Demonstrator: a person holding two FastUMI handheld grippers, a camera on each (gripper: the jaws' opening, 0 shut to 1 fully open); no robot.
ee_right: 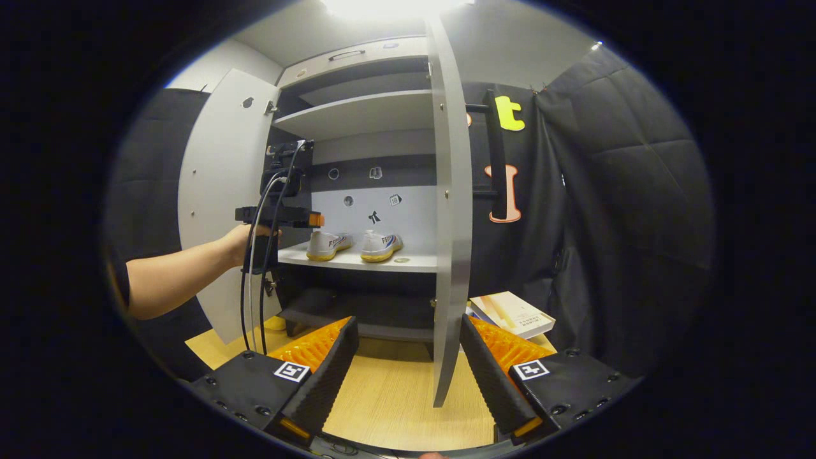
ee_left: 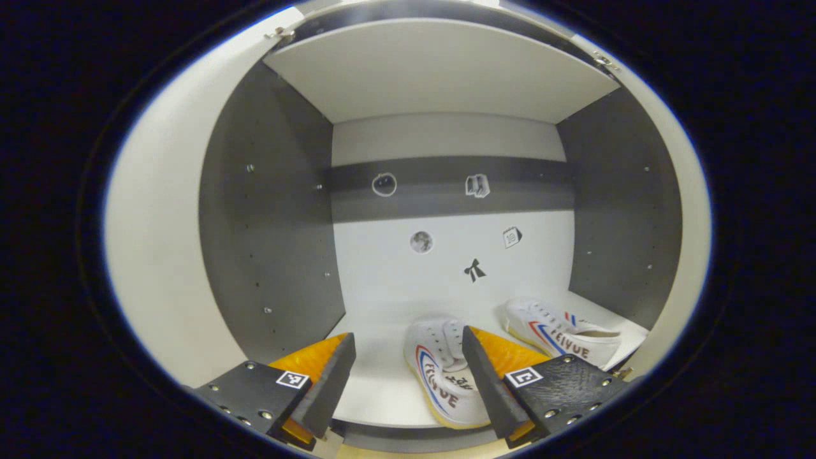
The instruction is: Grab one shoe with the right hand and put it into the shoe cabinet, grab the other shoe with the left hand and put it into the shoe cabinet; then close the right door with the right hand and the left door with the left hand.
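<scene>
A: Both shoes (ee_right: 354, 245) sit on the cabinet (ee_right: 357, 115) shelf; both grippers, right (ee_right: 408, 370) and left (ee_left: 408, 376), gape empty.

B: The right door (ee_right: 449, 223) stands edge-on, upright, directly ahead of the right gripper, nearer than the left.

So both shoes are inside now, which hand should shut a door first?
Probably the right: its open tongs hang just before the right door's edge, outside the cabinet. The left tongs are between the doors, by the shoes.

Black padded cloth wall (ee_right: 625, 191), wooden floor (ee_right: 395, 395)
</scene>
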